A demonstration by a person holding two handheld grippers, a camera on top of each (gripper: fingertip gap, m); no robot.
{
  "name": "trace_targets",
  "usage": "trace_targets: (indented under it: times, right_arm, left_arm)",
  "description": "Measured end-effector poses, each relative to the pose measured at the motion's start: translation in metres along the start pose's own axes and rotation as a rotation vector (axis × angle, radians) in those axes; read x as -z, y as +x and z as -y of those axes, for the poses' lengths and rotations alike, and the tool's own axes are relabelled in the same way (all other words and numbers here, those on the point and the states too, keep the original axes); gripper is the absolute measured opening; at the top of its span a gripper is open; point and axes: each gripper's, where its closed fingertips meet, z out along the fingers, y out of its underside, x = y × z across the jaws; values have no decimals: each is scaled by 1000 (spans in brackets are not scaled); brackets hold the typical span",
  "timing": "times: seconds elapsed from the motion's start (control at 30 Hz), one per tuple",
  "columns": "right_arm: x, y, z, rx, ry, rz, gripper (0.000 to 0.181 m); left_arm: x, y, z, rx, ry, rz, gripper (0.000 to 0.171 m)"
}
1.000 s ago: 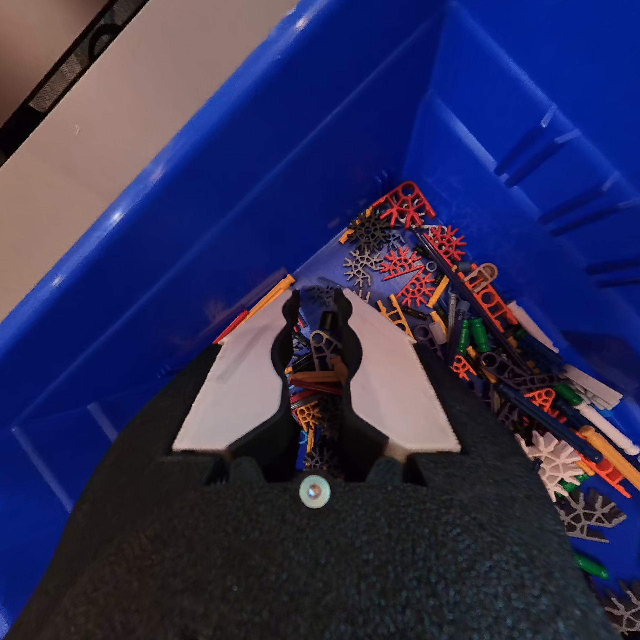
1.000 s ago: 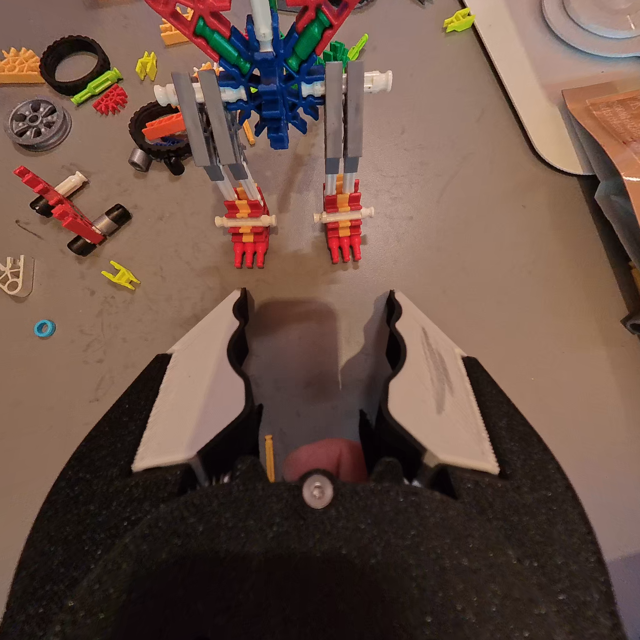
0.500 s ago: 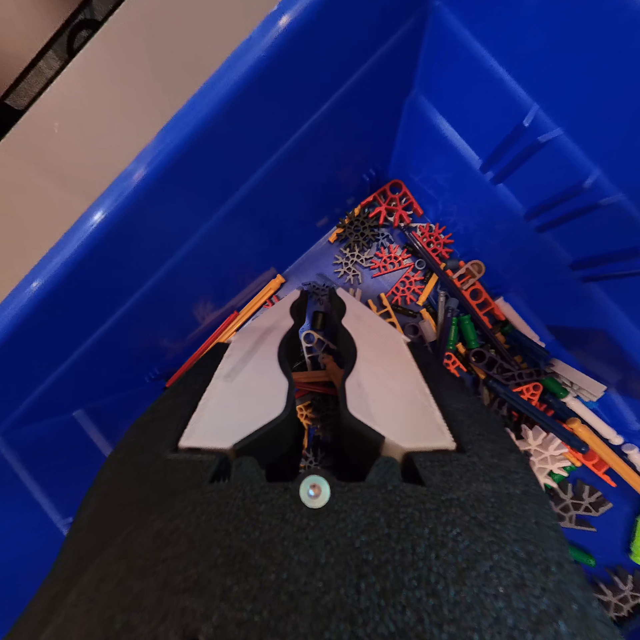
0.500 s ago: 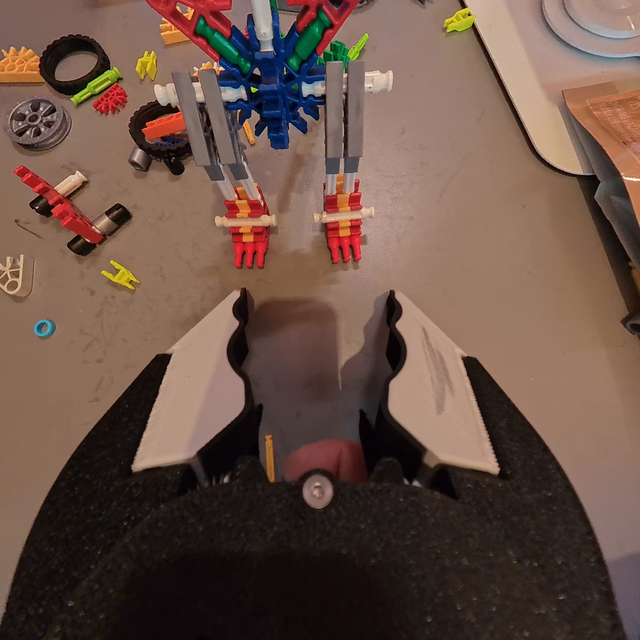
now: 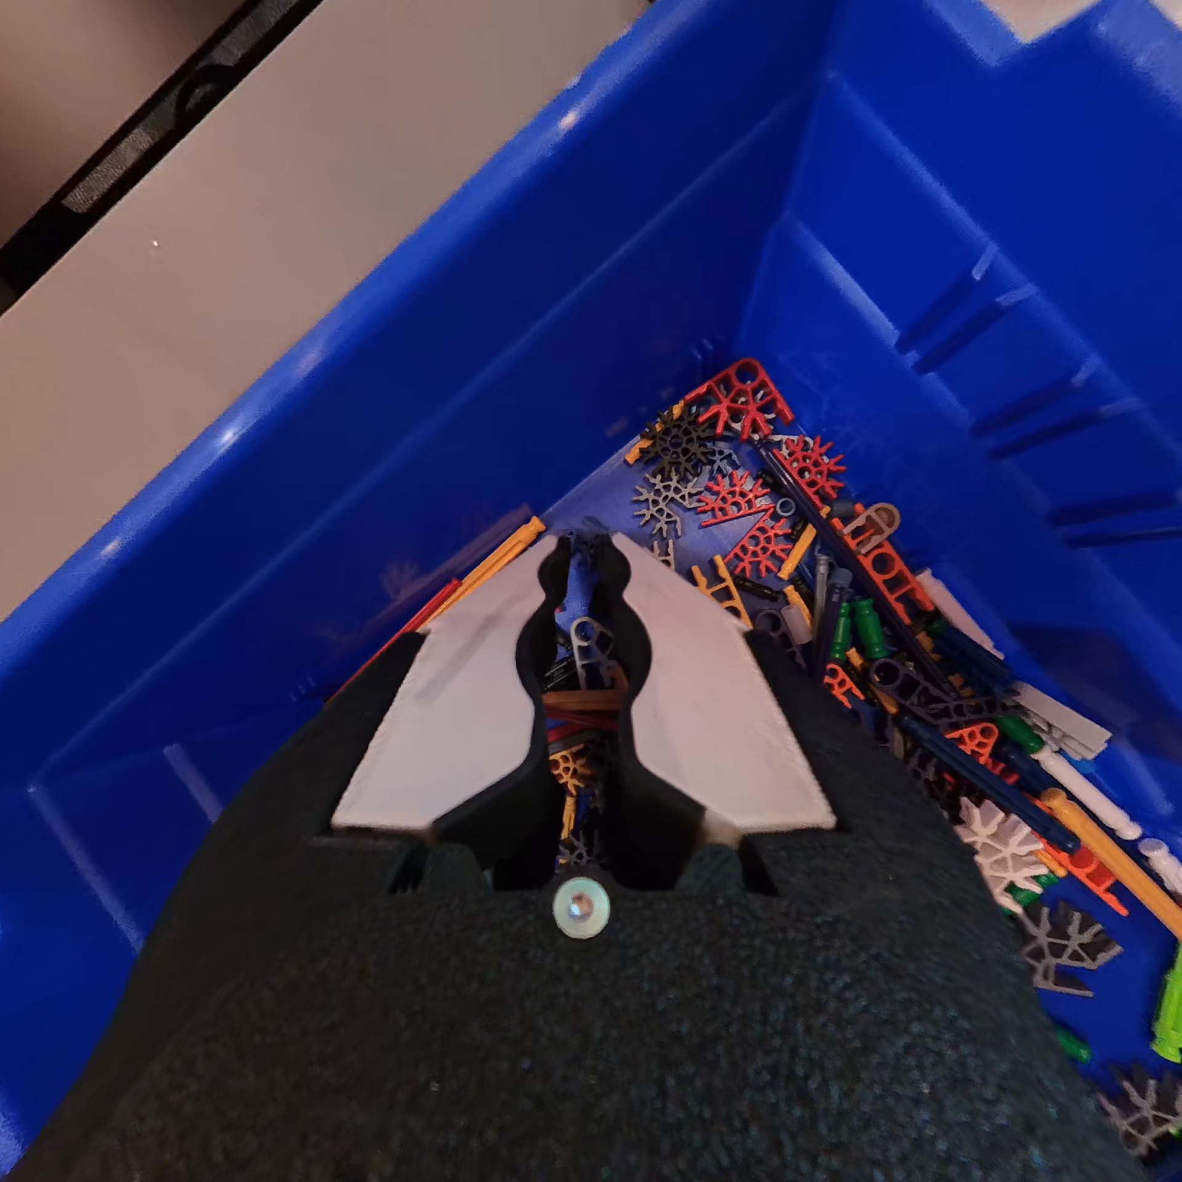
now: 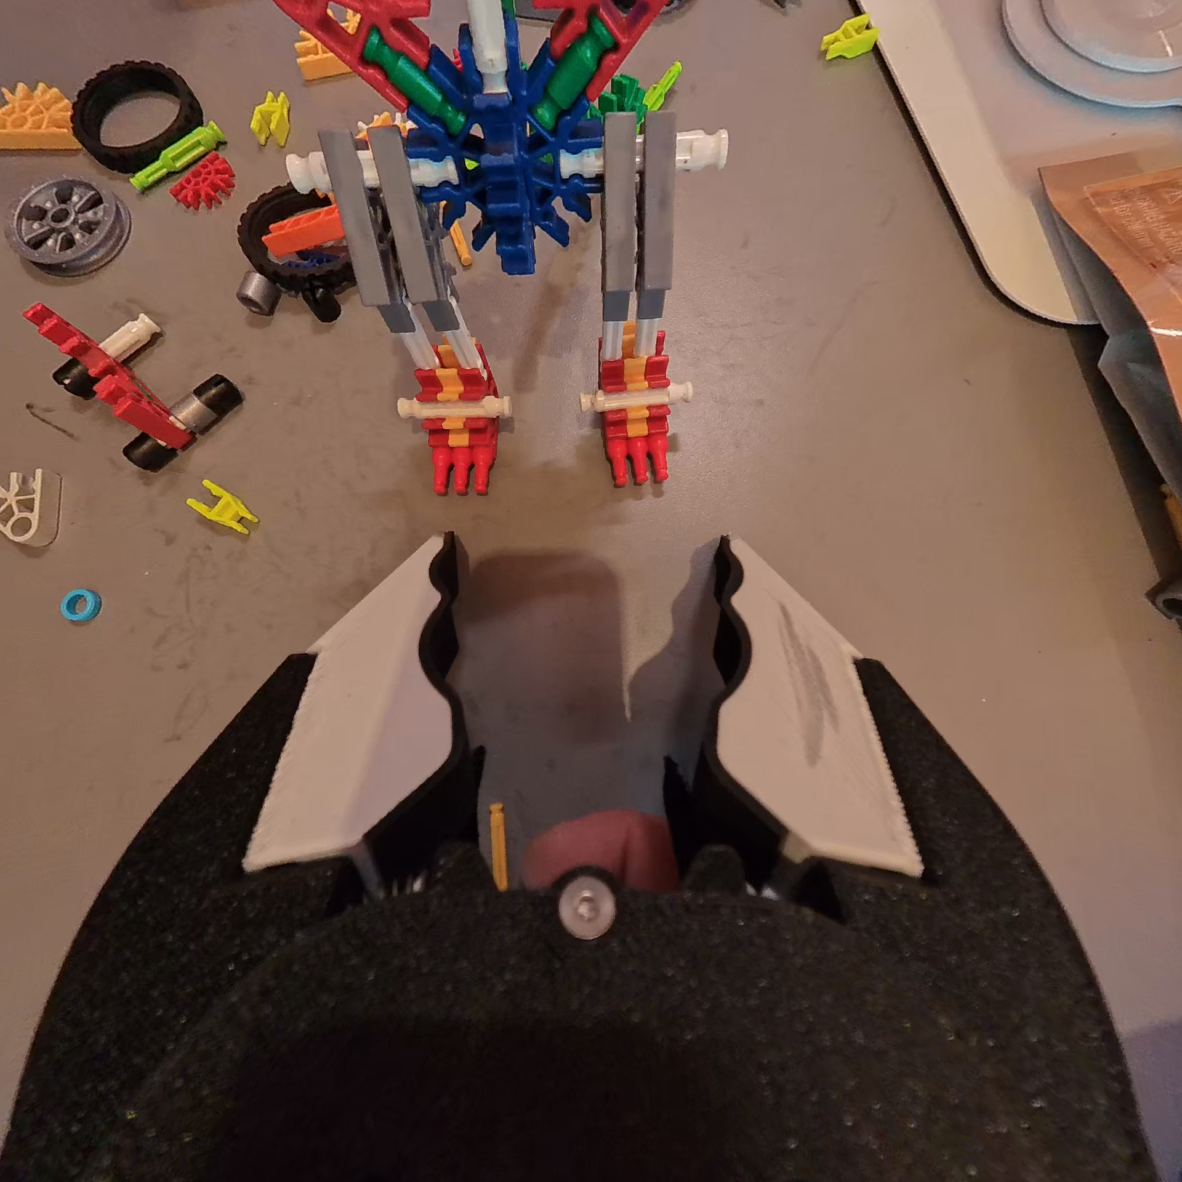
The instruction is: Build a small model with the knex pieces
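A grey, scuffed desk (image 6: 831, 448) carries loose building-toy parts; beside a pale surface sits a deep blue bin (image 5: 512, 320) holding more.

The left tongs (image 5: 585, 543) reach down into the bin, jaws nearly closed with a narrow gap. A grey connector (image 5: 588, 646) shows in that gap, but whether it is gripped or lies below, I cannot tell. Rods and snowflake connectors (image 5: 895, 639) spread from 12 toward 4 o'clock.

The right tongs (image 6: 585, 550) hover over bare desk, released and empty. At 12 o'clock stands a model (image 6: 512, 192) on two red feet; tyres (image 6: 137, 115), a wheel hub (image 6: 64, 224) and a blue ring (image 6: 81, 604) lie from 9 to 11.

The model looks partly built.
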Motion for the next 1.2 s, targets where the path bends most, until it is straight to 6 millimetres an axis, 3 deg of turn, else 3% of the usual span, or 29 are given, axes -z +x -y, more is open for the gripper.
trace_targets:
  times: [0.17, 0.67, 0.97, 1.2]
  right_arm:
    - [0, 0, 0, 0, 0, 0, 81]
    - [0, 0, 0, 5, -2, -2, 81]
    - [0, 0, 0, 5, -1, 0, 82]
    - [0, -1, -1, 9, -2, 0, 83]
  left_arm:
    - [-5, 2, -6, 21, -36, -8, 18]
    - [-9, 2, -2, -49, -22, 39, 13]
    - [-10, 3, 0, 27, 4, -12, 26]
    - [-12, 0, 3, 9, 13, 21, 15]
